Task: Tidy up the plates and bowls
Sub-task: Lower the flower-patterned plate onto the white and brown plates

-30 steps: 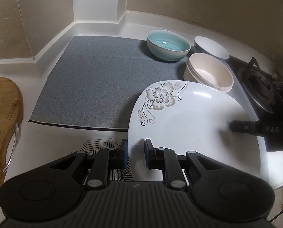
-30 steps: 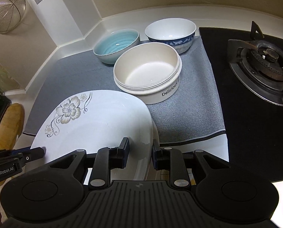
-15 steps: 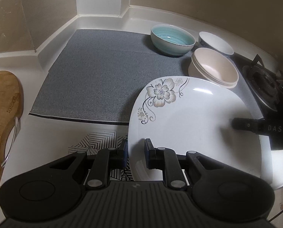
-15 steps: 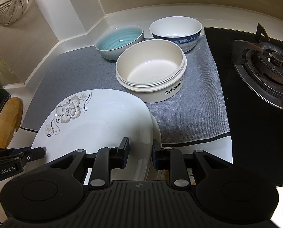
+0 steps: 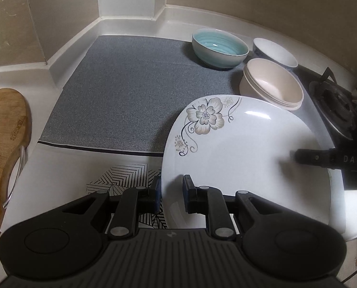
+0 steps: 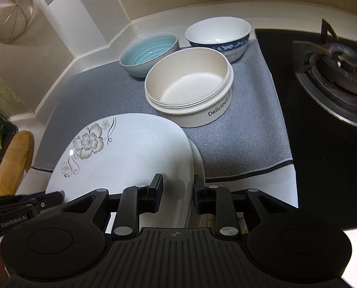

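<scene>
A white plate with a flower print [image 5: 238, 148] hangs just above the counter's front edge, held at both sides. My left gripper [image 5: 171, 192] is shut on its left rim. My right gripper [image 6: 178, 190] has the plate's [image 6: 130, 158] right rim between its pads, and its jaws are opening slightly while the pads still touch. Each gripper shows at the far side of the other's view. On the grey mat [image 5: 130, 96] behind the plate stand a teal bowl [image 5: 219, 48], a blue-and-white bowl [image 6: 219, 36] and a cream bowl [image 6: 190, 84].
A gas stove [image 6: 334, 72] lies right of the mat. A wooden cutting board [image 5: 3, 132] sits at the far left. Below the plate lies a black-and-white patterned surface [image 5: 125, 175]. The left half of the mat is bare. Walls close off the back.
The right gripper's jaws stand a little wider around the plate's rim. Both views have shifted slightly; the plate and bowls keep their places.
</scene>
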The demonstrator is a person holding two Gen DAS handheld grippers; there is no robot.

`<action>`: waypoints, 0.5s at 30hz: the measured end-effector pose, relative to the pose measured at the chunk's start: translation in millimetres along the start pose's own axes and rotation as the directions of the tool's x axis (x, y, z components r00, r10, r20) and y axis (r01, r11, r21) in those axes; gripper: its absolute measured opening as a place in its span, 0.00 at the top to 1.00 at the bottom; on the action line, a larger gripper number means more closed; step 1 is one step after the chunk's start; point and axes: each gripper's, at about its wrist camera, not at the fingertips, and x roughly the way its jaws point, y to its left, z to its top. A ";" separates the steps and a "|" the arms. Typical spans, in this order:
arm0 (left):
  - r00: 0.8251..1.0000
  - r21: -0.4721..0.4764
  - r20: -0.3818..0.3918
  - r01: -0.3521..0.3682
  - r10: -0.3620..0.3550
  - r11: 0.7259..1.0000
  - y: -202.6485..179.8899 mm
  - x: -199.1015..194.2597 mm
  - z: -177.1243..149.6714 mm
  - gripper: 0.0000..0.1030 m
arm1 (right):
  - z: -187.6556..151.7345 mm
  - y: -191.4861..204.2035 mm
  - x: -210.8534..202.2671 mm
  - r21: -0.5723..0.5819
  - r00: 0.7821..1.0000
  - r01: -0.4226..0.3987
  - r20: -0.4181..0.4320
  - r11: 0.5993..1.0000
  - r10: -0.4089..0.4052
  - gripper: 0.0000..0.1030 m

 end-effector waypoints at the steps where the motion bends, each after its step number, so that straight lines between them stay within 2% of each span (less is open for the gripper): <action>1: 1.000 0.002 -0.001 -0.003 0.003 1.000 -0.6 0.0 0.2 0.80 | 0.2 -1.3 -0.1 0.019 1.000 -0.006 -0.003 1.000 0.006 0.72; 7: 1.000 0.016 -0.003 -0.021 0.021 1.000 -3.3 0.5 2.5 0.80 | 1.1 -10.7 -0.5 0.114 0.999 -0.042 -0.017 0.993 0.045 0.72; 15: 0.999 0.027 -0.012 -0.037 0.037 0.999 -5.8 1.0 4.2 0.80 | 5.6 -29.4 -0.8 0.263 0.992 -0.103 -0.046 0.959 0.119 0.72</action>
